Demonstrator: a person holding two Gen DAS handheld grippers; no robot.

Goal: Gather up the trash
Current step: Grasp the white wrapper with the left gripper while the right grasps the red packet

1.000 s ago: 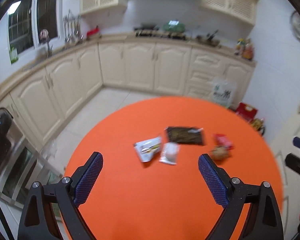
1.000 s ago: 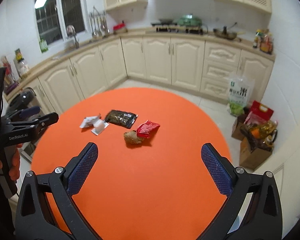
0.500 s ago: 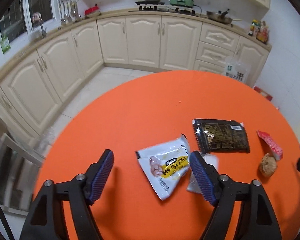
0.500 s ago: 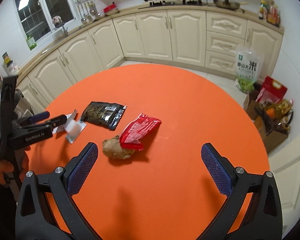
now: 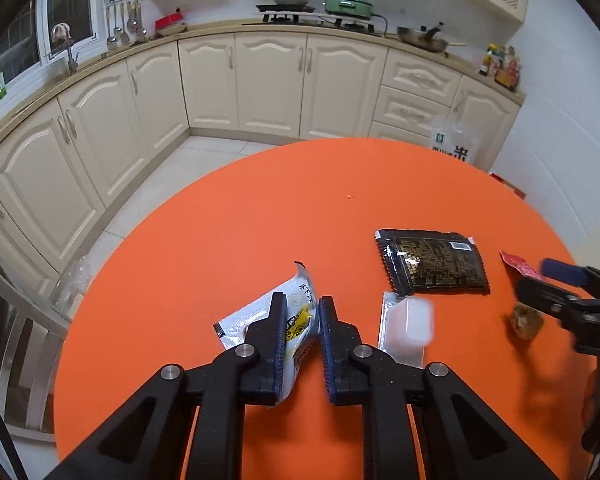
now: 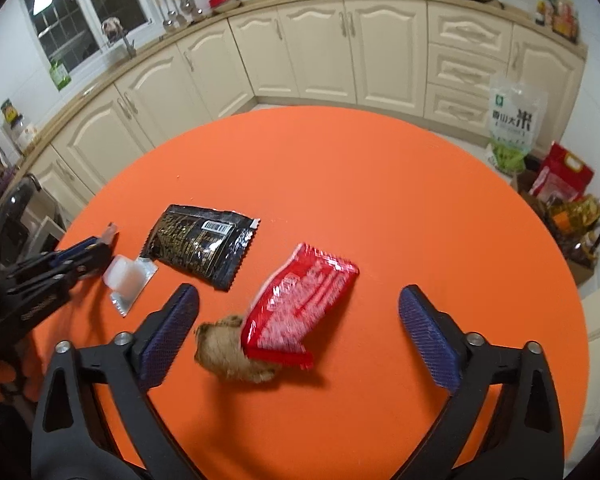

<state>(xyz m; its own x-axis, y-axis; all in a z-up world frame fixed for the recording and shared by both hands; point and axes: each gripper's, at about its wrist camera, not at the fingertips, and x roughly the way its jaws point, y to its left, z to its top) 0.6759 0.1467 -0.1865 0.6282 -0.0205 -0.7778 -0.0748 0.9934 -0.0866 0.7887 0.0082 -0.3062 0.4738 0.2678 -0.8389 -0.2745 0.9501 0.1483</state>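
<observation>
1. Nearest, in the left wrist view: left gripper (image 5: pixel 303 334) just closed, jaws pinching the white and yellow wrapper (image 5: pixel 296 320) flat on the orange table (image 5: pixel 228 220). Step in hand, by judgement: first pickup of trash.
2. Nearest, in the right wrist view: right gripper (image 6: pixel 296 320) just narrowed yet still wide, pads touching nothing, straddling the red wrapper (image 6: pixel 304 300), which lies over the brown lump (image 6: pixel 228 356).
3. Next move likely needs: a lift of the pinched wrapper without tearing or slipping; right jaws lower and closing on the red wrapper.
4. Further out: clear packet (image 5: pixel 406 330), then black packet (image 5: pixel 432 262), both untouched.
5. Seen only from the right: red wrapper whole, rice bag (image 6: pixel 514 126) on the floor. Seen only from the left: the pinch itself.
6. No bin visible in either view.
</observation>
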